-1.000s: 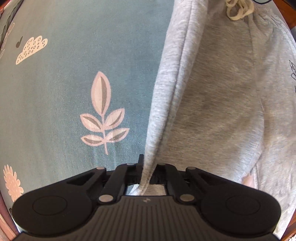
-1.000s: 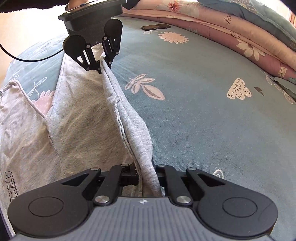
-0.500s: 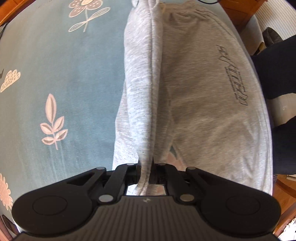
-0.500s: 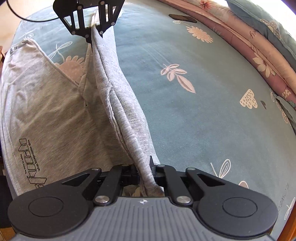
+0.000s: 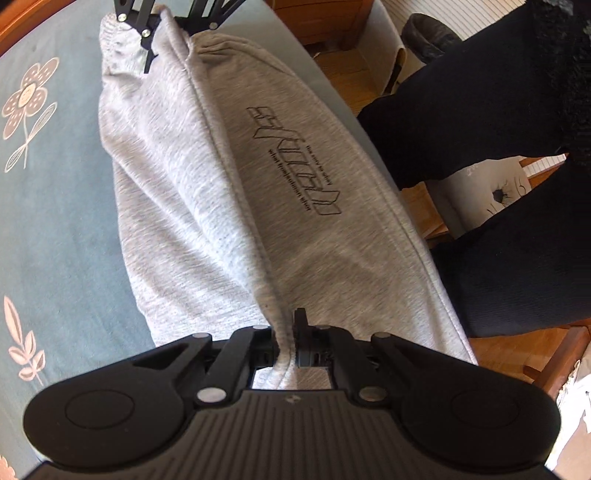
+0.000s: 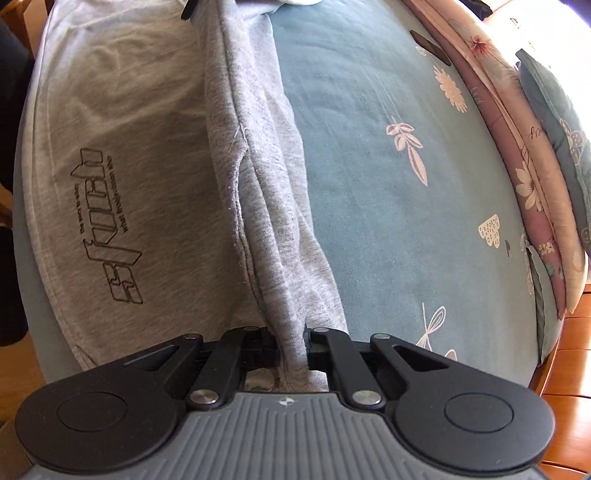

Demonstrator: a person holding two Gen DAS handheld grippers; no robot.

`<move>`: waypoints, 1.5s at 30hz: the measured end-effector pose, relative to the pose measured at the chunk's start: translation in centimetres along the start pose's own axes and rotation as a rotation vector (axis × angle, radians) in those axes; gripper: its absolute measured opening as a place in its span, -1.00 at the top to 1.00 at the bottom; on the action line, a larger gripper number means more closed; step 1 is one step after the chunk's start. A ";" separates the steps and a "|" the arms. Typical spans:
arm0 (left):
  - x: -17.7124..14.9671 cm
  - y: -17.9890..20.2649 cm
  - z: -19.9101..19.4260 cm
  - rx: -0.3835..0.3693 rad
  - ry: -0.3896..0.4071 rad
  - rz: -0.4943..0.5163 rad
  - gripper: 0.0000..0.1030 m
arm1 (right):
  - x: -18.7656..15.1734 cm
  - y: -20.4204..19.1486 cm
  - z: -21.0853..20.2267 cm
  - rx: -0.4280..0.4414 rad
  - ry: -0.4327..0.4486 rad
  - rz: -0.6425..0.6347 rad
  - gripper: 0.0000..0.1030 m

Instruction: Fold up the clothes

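With the left gripper (image 5: 286, 345) and right gripper (image 6: 291, 354) each clamped on the gray garment (image 5: 280, 192) over the bed (image 6: 388, 221), uneven pulling risked skewing the fold.

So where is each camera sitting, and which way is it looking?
Left wrist view: sits on the left tool, looking along the grey pants toward the right tool at the far end; the person's dark-clothed legs show beside the bed.
Right wrist view: sits on the right tool, looking back along the pants the opposite way, with the folded quilts along the far side of the bed.
Both views share the pants, their printed logo and the flowered sheet.
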State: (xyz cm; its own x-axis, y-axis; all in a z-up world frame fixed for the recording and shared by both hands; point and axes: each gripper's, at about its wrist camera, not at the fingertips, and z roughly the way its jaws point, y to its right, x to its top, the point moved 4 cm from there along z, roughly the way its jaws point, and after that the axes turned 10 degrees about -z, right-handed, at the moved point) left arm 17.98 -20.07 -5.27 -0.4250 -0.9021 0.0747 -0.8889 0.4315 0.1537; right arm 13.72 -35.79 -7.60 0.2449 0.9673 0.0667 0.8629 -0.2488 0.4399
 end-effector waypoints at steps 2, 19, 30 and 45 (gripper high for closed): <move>0.5 1.0 0.5 0.000 -0.001 0.037 1.00 | -0.2 -1.3 0.0 -0.024 -0.025 -0.005 0.87; 4.1 6.0 5.8 -0.041 -0.030 0.173 0.98 | -1.5 -9.9 1.8 -0.206 -0.159 0.019 0.88; 5.5 6.5 10.1 -0.058 -0.083 0.162 0.97 | -2.3 -10.2 3.0 -0.208 -0.196 0.090 0.71; 5.4 5.9 10.9 -0.057 -0.073 0.096 0.97 | -2.8 -13.3 1.1 -0.199 -0.229 0.101 0.69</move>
State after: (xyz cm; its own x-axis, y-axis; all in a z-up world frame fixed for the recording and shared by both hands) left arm 8.54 -22.37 -14.71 -0.5209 -0.8534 0.0200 -0.8333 0.5134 0.2051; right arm 2.00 -35.20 -14.60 0.4375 0.8961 -0.0748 0.7314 -0.3062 0.6093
